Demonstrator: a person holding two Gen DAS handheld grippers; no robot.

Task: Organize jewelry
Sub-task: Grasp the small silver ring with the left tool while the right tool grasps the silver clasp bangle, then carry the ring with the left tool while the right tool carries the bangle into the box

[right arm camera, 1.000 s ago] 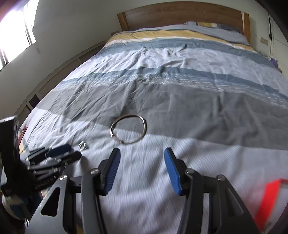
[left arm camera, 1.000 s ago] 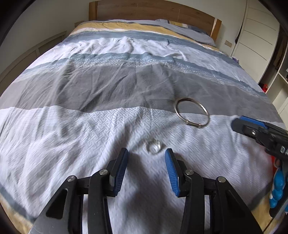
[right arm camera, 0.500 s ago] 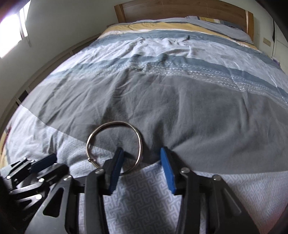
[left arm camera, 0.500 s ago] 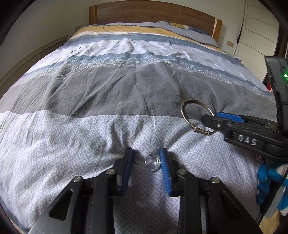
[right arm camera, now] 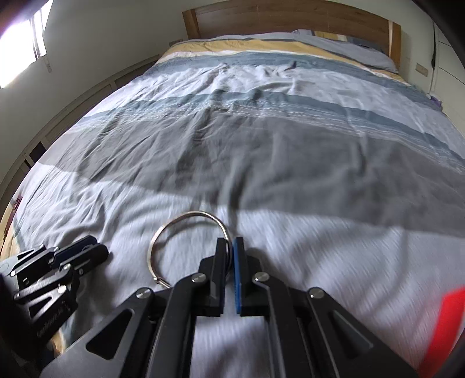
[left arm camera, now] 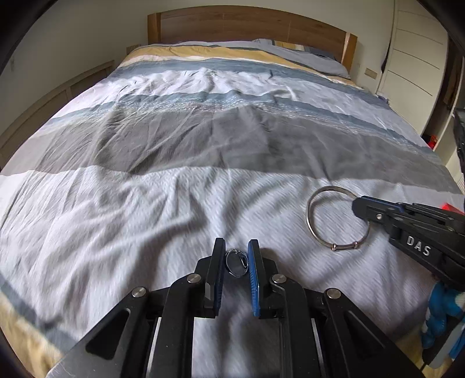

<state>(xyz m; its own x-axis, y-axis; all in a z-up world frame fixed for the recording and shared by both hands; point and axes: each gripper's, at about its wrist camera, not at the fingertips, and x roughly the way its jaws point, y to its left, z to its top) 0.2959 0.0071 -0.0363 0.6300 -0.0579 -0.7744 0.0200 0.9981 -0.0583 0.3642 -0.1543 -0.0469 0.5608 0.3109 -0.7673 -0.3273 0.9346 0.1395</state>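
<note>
My left gripper (left arm camera: pixel 236 256) is shut on a small silver ring (left arm camera: pixel 236 262), held upright between its blue pads above the bedspread. My right gripper (right arm camera: pixel 230 247) is shut on the rim of a large silver bangle (right arm camera: pixel 186 221), which hangs out to the left of its fingers. The bangle also shows in the left wrist view (left arm camera: pixel 316 232), with the right gripper (left arm camera: pixel 360 207) clamped on its far right edge. The left gripper shows at the lower left of the right wrist view (right arm camera: pixel 87 253).
A striped grey, blue and yellow bedspread (left arm camera: pixel 180 139) covers the bed, with a wooden headboard (left arm camera: pixel 247 24) at the far end. A white wardrobe (left arm camera: pixel 415 58) stands at the right. A red thing (right arm camera: pixel 441 319) lies at the lower right, blurred.
Both grippers came down onto the bed and closed, the left on the small ring, the right on the bangle's rim. Both pieces have since been lifted off the bedspread.
</note>
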